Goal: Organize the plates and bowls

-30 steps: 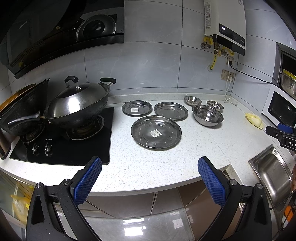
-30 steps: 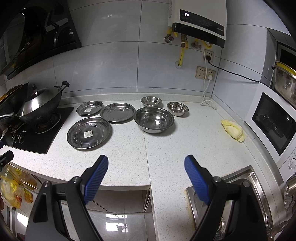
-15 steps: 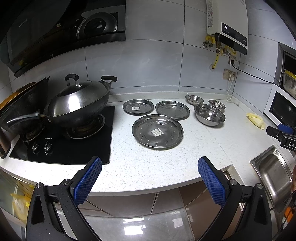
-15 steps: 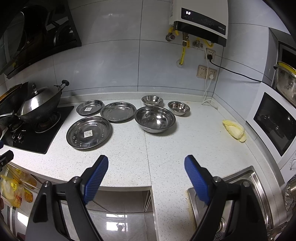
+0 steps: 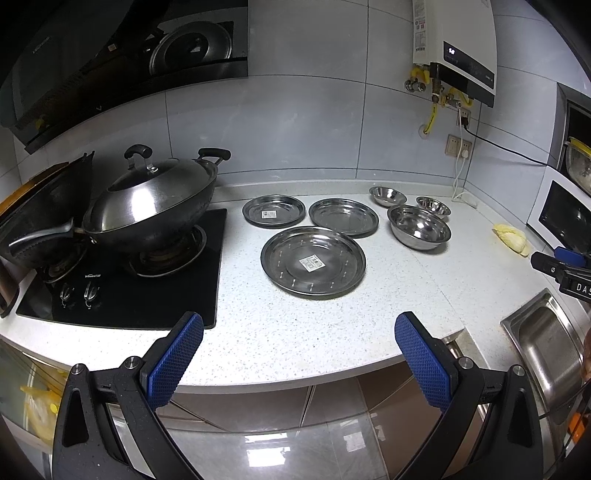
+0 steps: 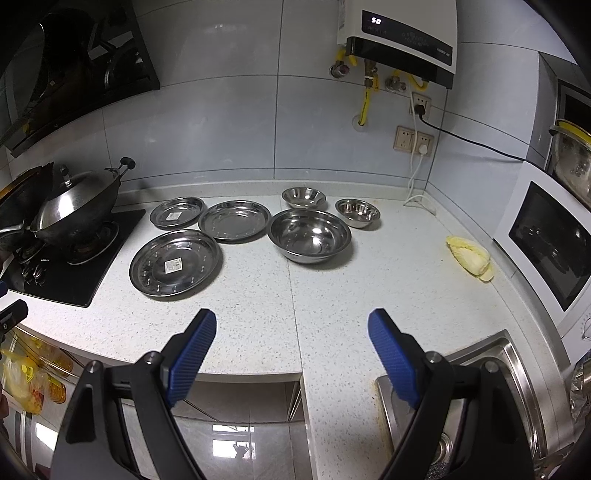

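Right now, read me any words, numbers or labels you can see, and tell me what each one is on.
"50": display of the white wall-mounted water heater.
"DAS", cut off: the right gripper body, at the frame edge.
Brand on the black glass cooktop: too blurred.
Stickers on the largest steel plate and smallest steel plate: too small.

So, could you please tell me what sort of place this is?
A home kitchen, most likely: a covered wok on a gas hob, a steel sink in the counter, and a wall water heater.

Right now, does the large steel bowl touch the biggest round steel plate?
Apart. The right wrist view shows white counter between the large steel bowl and the biggest round steel plate.
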{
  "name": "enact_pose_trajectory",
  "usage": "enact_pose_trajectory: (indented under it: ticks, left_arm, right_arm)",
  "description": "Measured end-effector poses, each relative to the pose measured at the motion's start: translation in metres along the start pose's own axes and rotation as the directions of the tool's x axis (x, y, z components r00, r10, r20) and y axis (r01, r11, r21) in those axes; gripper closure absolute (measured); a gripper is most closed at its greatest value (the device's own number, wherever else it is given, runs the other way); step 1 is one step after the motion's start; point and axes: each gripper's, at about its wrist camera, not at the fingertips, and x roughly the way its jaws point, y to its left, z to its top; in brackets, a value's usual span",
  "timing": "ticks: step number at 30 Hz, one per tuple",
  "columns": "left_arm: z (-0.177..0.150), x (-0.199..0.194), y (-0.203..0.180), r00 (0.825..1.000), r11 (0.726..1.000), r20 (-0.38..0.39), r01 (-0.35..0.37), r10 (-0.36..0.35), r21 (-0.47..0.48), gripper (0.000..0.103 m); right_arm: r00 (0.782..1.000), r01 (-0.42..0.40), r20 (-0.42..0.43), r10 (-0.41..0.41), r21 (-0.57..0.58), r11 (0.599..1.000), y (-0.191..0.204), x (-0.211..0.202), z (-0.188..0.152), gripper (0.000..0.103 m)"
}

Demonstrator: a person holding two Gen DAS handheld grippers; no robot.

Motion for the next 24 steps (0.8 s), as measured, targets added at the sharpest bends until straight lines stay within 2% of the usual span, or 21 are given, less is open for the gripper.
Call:
enact_pose_trajectory:
  ticks: [11, 20, 24]
  left_arm:
    - [0.003, 0.01, 0.001, 1.0, 1.0, -0.022, 0.0, 0.0, -0.011, 0.001]
    - [0.018, 0.013, -0.002, 1.0, 1.0, 0.007, -0.019, 0.019, -0.021, 0.001]
    - [0.026, 0.017, -0.006, 0.998, 0.998, 0.034, -0.052, 0.052, -0.022, 0.001]
  right_arm:
    - [1.0, -0.016, -0.013, 0.016, -0.005, 1.0, 0.005, 0.011, 0.004, 0.018]
    - [0.998, -0.066, 0.018, 0.067, -0.043, 0.997, 0.027, 0.017, 0.017, 0.018]
    - [0.994, -0.093, 0.044, 0.096, -0.061, 0.994, 0.04, 0.026, 0.024, 0.018]
